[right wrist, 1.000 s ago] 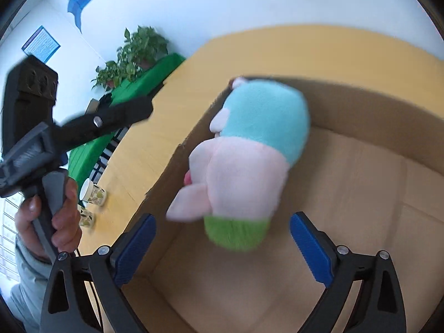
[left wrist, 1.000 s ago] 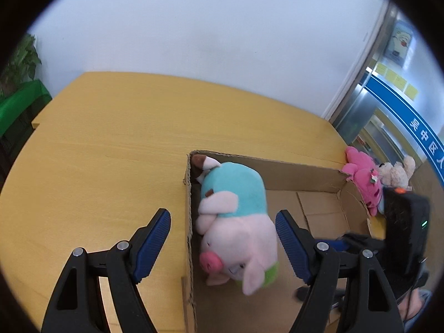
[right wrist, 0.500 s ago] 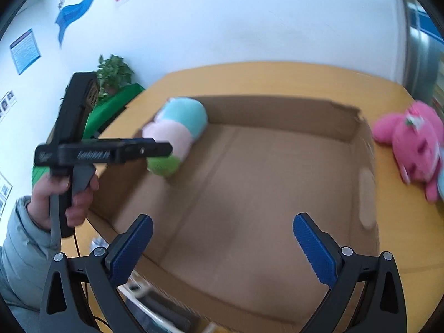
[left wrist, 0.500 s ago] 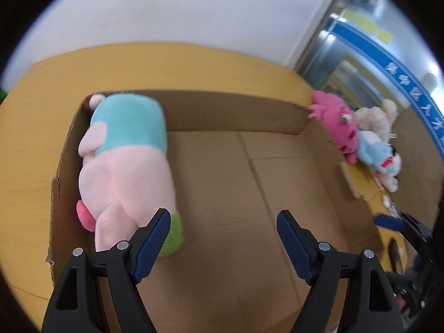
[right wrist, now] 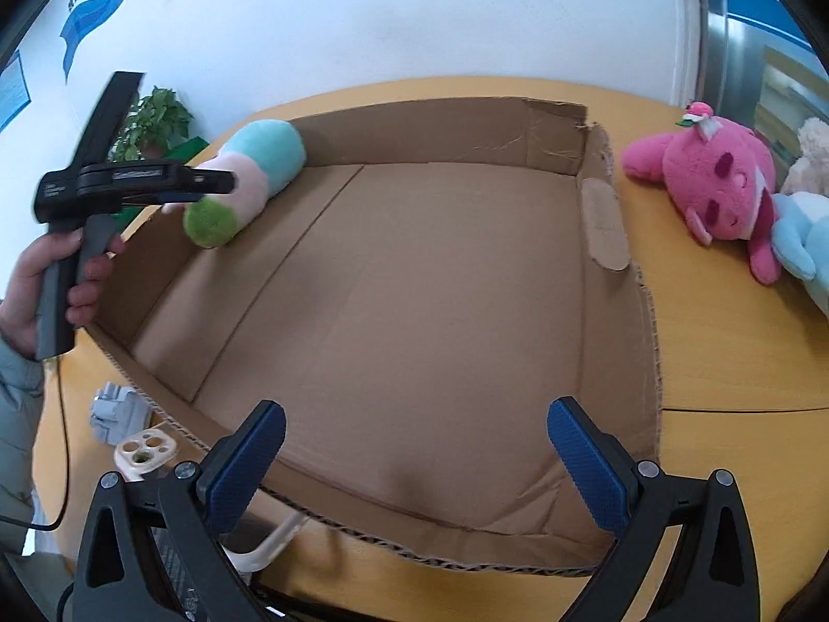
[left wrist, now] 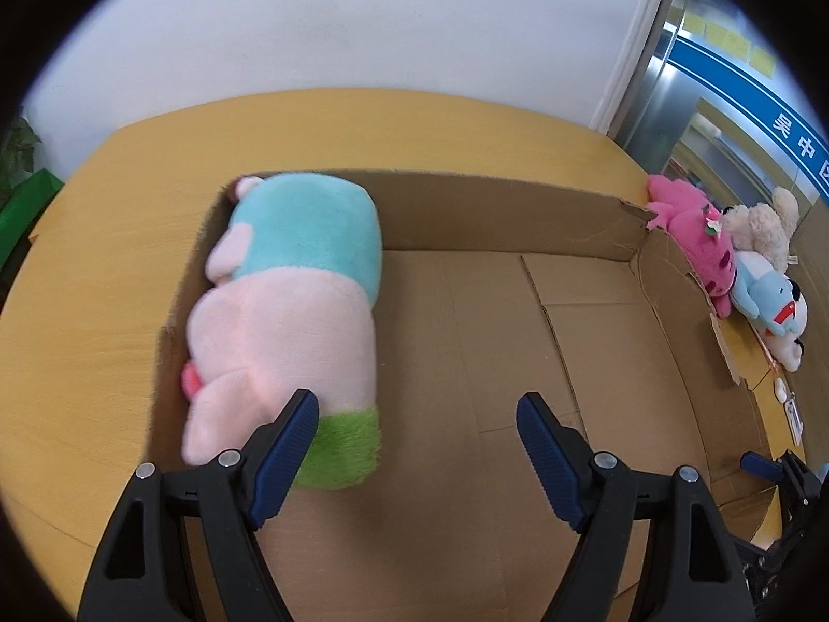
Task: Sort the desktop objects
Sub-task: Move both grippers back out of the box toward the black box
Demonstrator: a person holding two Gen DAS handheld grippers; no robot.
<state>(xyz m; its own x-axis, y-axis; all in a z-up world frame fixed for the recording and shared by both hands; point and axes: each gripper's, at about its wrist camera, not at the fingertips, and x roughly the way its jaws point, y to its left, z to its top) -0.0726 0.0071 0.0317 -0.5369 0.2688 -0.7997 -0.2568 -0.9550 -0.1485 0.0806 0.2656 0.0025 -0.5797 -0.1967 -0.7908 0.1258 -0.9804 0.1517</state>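
Note:
A pig plush, pink with a turquoise body and a green end, lies along the left wall of the open cardboard box. My left gripper hangs open over the box floor, its left finger just in front of the pig's green end, nothing between its pads. In the right wrist view the pig plush lies in the box's far left corner, with the left gripper held by a hand beside it. My right gripper stands open above the near edge of the box, holding nothing.
Outside the box's right wall a pink plush, a light blue plush and a beige bear lie on the wooden table. A beige phone case and a grey object lie near the box's front left corner.
The right gripper has pulled back from the pig, which now lies against the box's left wall. The left gripper has moved right, from beside the box's left wall to above its floor.

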